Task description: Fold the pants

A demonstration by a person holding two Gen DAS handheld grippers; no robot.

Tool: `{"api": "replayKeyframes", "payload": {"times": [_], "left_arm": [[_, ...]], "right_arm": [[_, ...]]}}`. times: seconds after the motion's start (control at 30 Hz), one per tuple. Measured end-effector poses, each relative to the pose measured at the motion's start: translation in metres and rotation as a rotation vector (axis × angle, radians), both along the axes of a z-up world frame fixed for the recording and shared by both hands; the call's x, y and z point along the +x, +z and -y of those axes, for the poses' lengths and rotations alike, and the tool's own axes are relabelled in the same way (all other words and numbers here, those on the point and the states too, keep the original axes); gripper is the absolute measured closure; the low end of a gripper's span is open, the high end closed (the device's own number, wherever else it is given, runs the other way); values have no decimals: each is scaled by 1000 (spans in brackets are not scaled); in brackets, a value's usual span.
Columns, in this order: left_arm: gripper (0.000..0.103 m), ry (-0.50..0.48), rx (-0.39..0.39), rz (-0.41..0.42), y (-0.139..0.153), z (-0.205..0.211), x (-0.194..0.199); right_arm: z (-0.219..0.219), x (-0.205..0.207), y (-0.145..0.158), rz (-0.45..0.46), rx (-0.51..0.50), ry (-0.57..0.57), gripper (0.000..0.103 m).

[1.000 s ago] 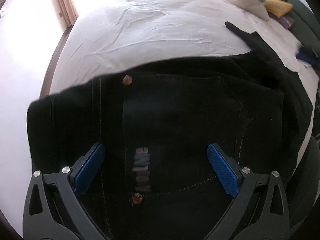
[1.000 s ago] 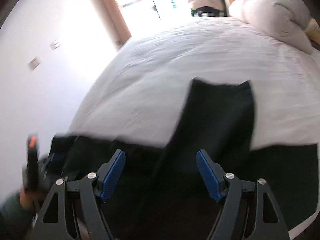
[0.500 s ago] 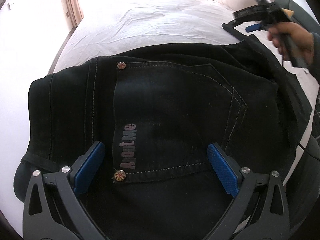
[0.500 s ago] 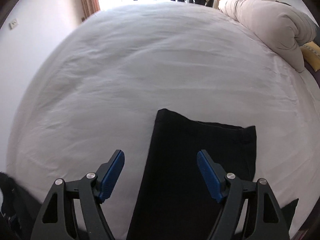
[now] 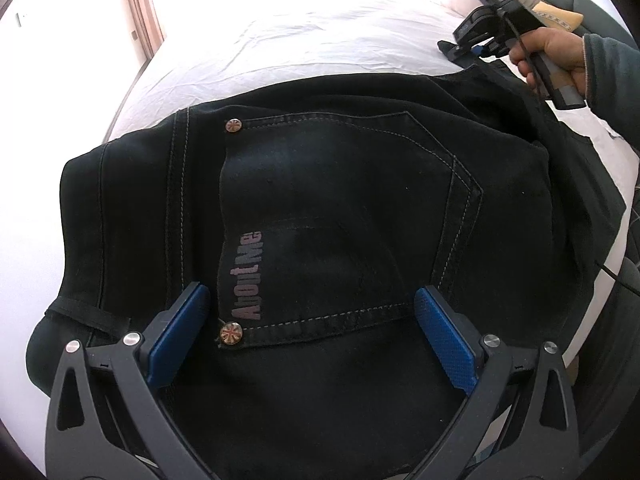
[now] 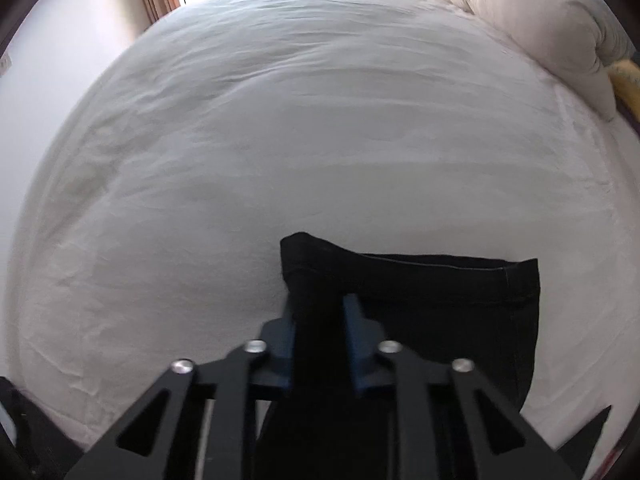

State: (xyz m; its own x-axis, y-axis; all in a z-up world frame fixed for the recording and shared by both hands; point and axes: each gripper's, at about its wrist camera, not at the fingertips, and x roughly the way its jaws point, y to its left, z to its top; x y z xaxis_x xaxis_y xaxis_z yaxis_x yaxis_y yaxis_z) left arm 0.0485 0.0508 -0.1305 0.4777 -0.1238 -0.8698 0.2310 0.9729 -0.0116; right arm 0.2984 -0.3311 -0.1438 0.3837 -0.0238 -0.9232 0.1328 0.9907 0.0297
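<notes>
Right wrist: right gripper (image 6: pixel 318 312) closing on pants (image 6: pixel 440 312) cuff, denim between jaws, on bed (image 6: pixel 320 140). Left wrist: left gripper (image 5: pixel 312 328) wide open, empty, above seat pocket. Barely begun; legs unfolded, every fold pending, probably.

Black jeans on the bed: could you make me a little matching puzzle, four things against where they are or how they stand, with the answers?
Things:
1. left gripper
2. right gripper
3. rolled duvet
4. back pocket

Descriptions:
A. bunched at the far right of the white bed sheet
B. jaws wide apart over the seat of the black jeans
C. carries printed lettering along one edge
D. jaws closing, a fold near the leg hem between them

Pairs: 1-B, 2-D, 3-A, 4-C
</notes>
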Motion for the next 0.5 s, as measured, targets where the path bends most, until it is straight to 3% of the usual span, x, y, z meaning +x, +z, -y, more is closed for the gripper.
{"api": "replayKeyframes", "payload": {"times": [0.03, 0.23, 0.5], "left_arm": [[0, 0, 0, 1, -1, 0, 1], [0, 3, 4, 0, -1, 2, 1], [0, 20, 11, -19, 0, 8, 12]], "right_arm": [[2, -2, 1, 5, 6, -3, 95], [28, -38, 39, 145, 63, -68, 98], [98, -160, 100, 376, 127, -239, 99]]}}
